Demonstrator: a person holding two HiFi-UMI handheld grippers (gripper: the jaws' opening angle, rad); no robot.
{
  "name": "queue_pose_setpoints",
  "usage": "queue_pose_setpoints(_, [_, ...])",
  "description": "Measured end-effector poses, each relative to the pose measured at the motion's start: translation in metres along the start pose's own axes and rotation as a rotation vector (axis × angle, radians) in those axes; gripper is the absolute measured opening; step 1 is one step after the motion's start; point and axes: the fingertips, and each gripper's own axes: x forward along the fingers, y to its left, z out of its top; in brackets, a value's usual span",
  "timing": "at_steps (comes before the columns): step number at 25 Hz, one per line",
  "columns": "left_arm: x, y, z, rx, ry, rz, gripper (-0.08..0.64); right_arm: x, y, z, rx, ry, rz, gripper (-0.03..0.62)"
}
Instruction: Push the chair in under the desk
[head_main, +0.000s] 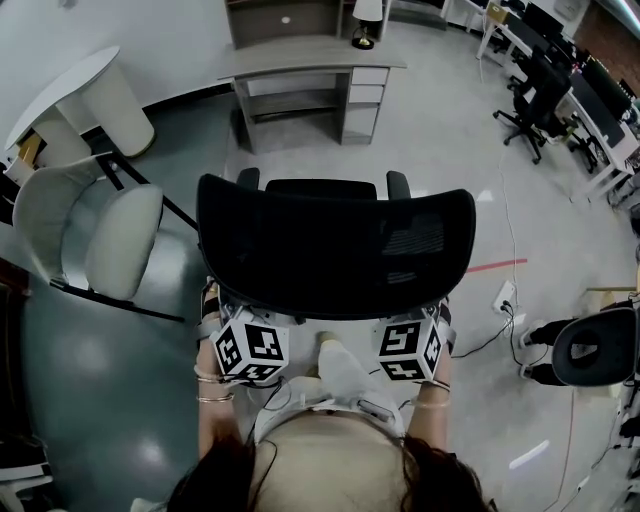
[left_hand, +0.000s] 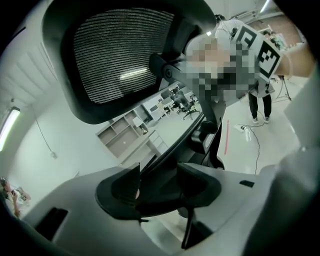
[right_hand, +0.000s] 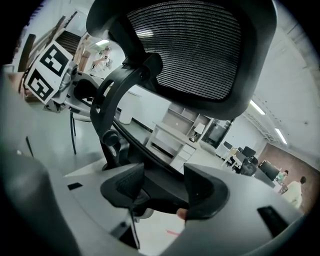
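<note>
1. Nearest the head view are the person's dark hair (head_main: 300, 485) and forearms. Just beyond them, each tool carries a marker cube.
2. The left tongs (left_hand: 159, 185) are spread wide. A dark edge of the chair runs into the gap, but the pads do not look pressed on it. The right tongs (right_hand: 164, 187) are spread the same way, with that dark edge between them and unpinched.
3. The black office chair (head_main: 335, 250) is right at the tongs. Its mesh backrest (left_hand: 115, 55) rises over both of them, and the seat faces away, toward the table.
4. The mesh will probably sag under a push, while the hard frame rim and the spine bracket (right_hand: 125, 85) look stiff, so those are the better places to bear on. The base is hidden. The chair may swivel or lean back, so an even, low push from both sides seems wise.
5. Ahead of the chair is pale, glossy floor (head_main: 450, 140). Well beyond it stands the grey table (head_main: 310, 58), with drawers (head_main: 368, 95) on its right side and a small lamp (head_main: 367, 20) behind.
6. Left of the left tongs a white shell chair (head_main: 90, 230) stands on grey-blue flooring. Right of the right tongs are a red tape line (head_main: 497, 266) and a socket strip (head_main: 505, 297). Farther off to the right are more office chairs (head_main: 530, 100).
</note>
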Motion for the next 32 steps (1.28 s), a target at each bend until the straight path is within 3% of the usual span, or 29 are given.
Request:
queue_pose_setpoints(15, [0.002,-0.003,0.004,0.000,0.019,-0.093,0.218,0.004,-0.007,-0.002,-0.003,-0.016,0.079,0.235])
queue_pose_setpoints(26, [0.012,0.000,0.007,-0.048,0.047,-0.141,0.218,0.019,-0.014,0.002,-0.020,-0.037,0.096,0.235])
queue_pose_setpoints(32, [0.023,0.006,0.011,-0.111,0.046,-0.175,0.218,0.033,-0.020,0.006,-0.022,-0.055,0.110,0.235])
